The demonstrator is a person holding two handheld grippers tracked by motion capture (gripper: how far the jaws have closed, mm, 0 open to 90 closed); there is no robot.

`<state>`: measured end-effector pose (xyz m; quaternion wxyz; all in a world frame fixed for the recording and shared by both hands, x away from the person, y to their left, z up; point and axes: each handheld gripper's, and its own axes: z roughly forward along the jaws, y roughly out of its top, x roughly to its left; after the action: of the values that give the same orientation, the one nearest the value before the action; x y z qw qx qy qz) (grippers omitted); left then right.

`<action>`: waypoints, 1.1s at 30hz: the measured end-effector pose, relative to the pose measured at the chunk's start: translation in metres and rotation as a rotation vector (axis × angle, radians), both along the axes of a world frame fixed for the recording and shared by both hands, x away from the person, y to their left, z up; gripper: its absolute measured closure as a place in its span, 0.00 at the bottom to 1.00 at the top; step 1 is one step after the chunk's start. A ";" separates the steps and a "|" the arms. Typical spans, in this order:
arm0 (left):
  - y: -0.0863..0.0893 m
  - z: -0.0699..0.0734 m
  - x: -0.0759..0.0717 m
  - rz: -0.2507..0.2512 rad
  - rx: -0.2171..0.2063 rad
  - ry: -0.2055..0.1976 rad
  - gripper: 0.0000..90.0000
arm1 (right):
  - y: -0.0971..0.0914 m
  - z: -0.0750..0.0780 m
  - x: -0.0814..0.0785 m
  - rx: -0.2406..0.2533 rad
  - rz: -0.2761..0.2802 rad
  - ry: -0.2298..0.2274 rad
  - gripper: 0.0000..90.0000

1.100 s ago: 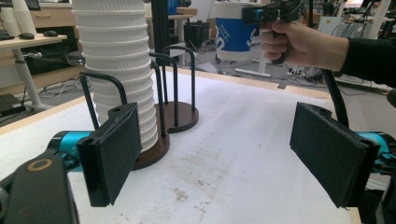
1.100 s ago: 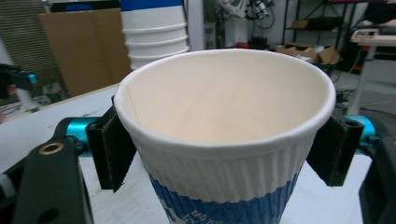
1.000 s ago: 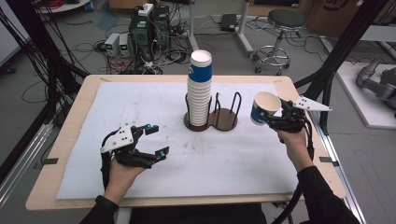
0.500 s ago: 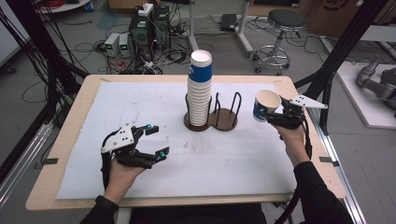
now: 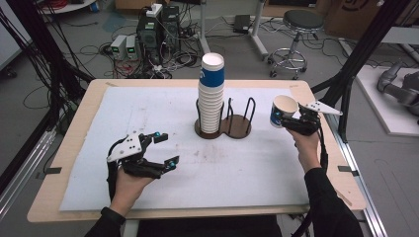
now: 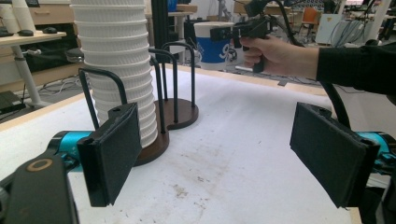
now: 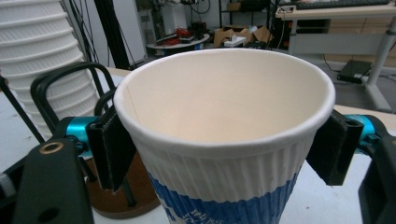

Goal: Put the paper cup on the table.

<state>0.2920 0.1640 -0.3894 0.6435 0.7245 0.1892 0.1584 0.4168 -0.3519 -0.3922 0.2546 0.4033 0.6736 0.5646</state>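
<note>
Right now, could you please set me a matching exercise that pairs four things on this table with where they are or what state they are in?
Things:
1. left gripper
2. right gripper
3. stack of cups
4. right-hand ring of the holder

States:
A. shut on a single paper cup, held clear of the table
B. empty, with nothing standing in it
C. open, with nothing between its pads
D. standing in the left-hand ring of the holder

Pairs: 1-C, 2-A, 3-D, 4-B
</note>
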 end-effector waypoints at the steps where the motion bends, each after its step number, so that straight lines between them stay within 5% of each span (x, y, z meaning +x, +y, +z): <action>1: 0.000 0.000 0.000 0.003 -0.001 0.002 0.18 | -0.001 -0.001 0.000 0.005 0.000 0.007 0.24; 15: -0.002 -0.002 0.000 -0.002 0.004 0.005 0.18 | -0.003 -0.024 0.009 0.006 -0.036 0.054 0.24; 33: -0.001 -0.005 0.000 0.007 0.012 0.014 0.18 | 0.001 -0.045 0.022 -0.051 -0.068 0.118 0.24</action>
<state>0.2916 0.1633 -0.3939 0.6373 0.7289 0.1952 0.1566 0.4392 -0.3505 -0.4367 0.2439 0.4519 0.6875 0.5135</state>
